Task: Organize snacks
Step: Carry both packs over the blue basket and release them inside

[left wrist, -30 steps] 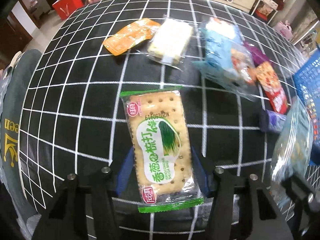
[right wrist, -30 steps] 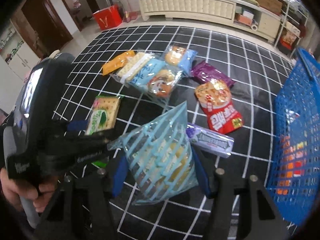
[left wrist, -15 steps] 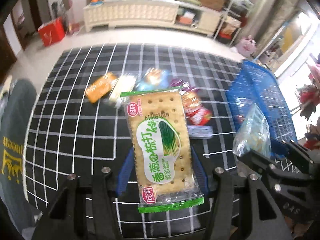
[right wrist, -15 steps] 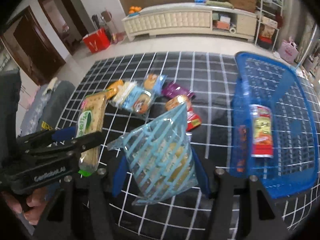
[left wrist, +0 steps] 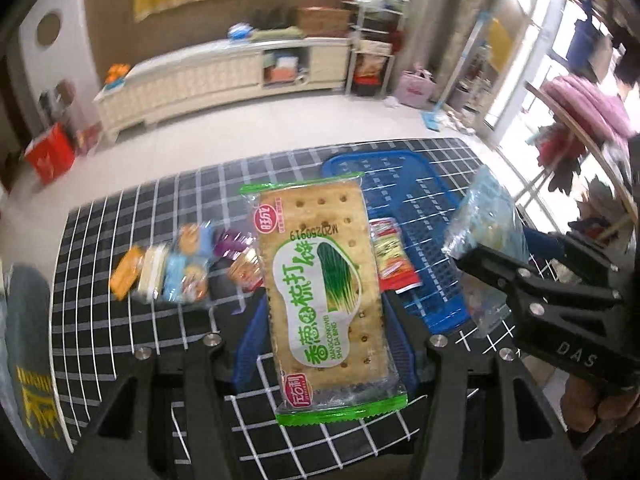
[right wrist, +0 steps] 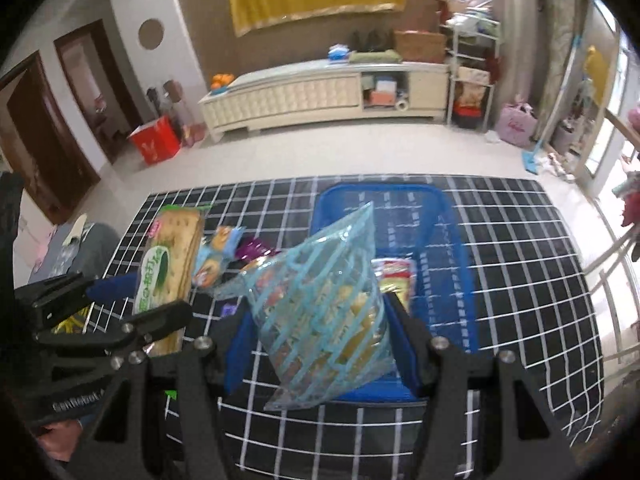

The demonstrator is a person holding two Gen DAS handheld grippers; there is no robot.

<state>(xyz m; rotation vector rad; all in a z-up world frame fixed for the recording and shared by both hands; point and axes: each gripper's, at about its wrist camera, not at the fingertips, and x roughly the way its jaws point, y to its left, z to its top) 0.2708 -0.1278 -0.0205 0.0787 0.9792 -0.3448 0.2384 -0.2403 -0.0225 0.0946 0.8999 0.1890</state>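
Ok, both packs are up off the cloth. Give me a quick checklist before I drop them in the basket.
1. Left gripper holds the scallion cracker pack: ok, jaws clamp both long edges.
2. Right gripper holds the blue striped snack bag: ok, pinched between the jaws.
3. Blue basket in reach ahead: ok, it sits on the checked cloth just beyond both packs.
4. Room in the basket: ok, only a red and yellow packet shows inside.
5. The two grippers clear of each other: ok, a gap shows between them.
6. Packs directly over the basket: cannot tell from these angles.
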